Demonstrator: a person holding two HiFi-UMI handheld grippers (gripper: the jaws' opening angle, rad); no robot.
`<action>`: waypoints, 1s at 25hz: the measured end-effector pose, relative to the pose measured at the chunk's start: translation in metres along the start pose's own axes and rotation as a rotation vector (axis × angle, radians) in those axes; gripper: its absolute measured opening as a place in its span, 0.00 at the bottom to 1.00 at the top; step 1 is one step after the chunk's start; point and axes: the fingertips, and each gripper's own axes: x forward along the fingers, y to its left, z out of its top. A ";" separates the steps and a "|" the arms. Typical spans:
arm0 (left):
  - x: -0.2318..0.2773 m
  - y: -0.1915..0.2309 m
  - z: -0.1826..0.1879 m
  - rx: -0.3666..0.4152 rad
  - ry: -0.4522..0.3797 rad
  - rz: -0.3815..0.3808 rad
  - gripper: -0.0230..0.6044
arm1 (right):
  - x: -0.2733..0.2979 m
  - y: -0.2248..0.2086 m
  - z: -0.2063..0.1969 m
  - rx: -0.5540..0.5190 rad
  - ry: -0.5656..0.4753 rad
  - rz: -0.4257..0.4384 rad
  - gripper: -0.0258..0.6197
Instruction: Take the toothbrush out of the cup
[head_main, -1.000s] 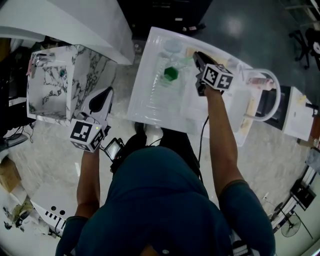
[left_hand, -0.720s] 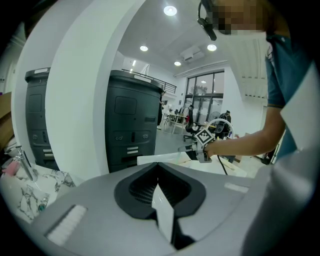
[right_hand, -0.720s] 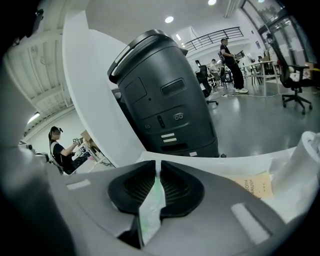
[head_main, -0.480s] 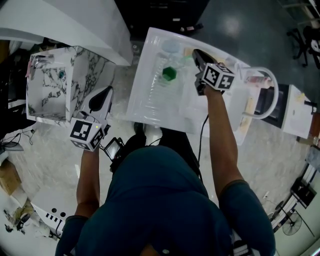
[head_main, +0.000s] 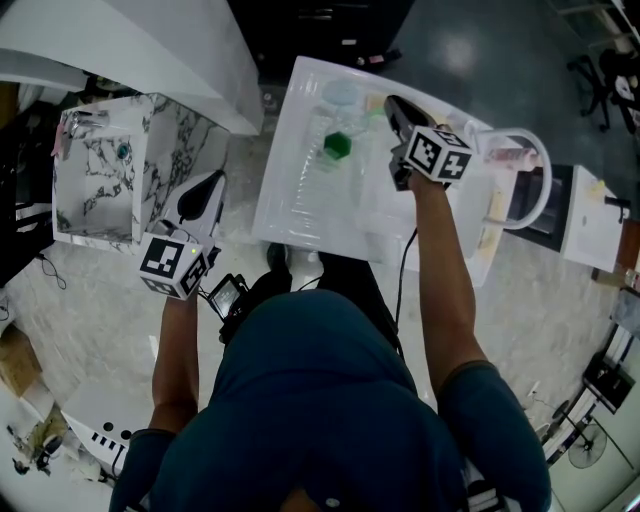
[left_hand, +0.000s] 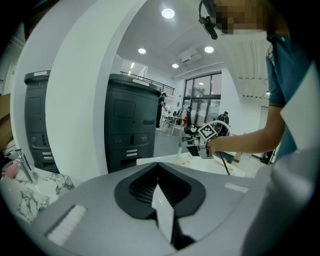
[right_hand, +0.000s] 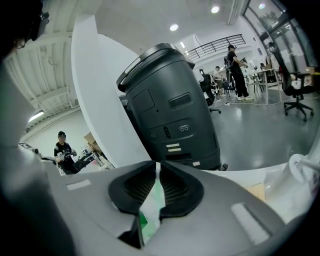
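Toothbrush (right_hand: 156, 199), pale mint green, stands between the jaws of the right gripper (head_main: 392, 104). These have just been closing and now pinch its handle, with only that thin strip parting the pads. The gripper hangs over the far side of the white table (head_main: 290, 215), tilted a little downward. In the left gripper view the brush hangs down from it above the tabletop. The clear cup (head_main: 335, 125) stands on the table's far half, toward the middle, faint against the white, with a dark green patch (head_main: 338, 146) showing in it. Whether the brush's lower end is free of the cup's rim cannot be made out. The left gripper (left_hand: 158, 169) is held off the table's near left corner, over the pale floor, its jaws brought together at the tips with nothing between them. Further left of the table sits a marble-patterned box (head_main: 95, 180). The person, in a dark teal shirt (head_main: 320, 400), stands at the table's near edge with the right arm reaching across it.
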 end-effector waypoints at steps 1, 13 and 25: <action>-0.001 0.000 0.000 0.001 -0.001 -0.001 0.04 | -0.002 0.002 0.001 -0.002 -0.003 -0.001 0.10; -0.018 -0.008 0.003 0.019 -0.022 -0.014 0.04 | -0.034 0.014 0.015 -0.030 -0.049 -0.018 0.10; -0.034 -0.024 -0.001 0.035 -0.041 -0.034 0.04 | -0.079 0.024 0.025 -0.049 -0.109 -0.035 0.10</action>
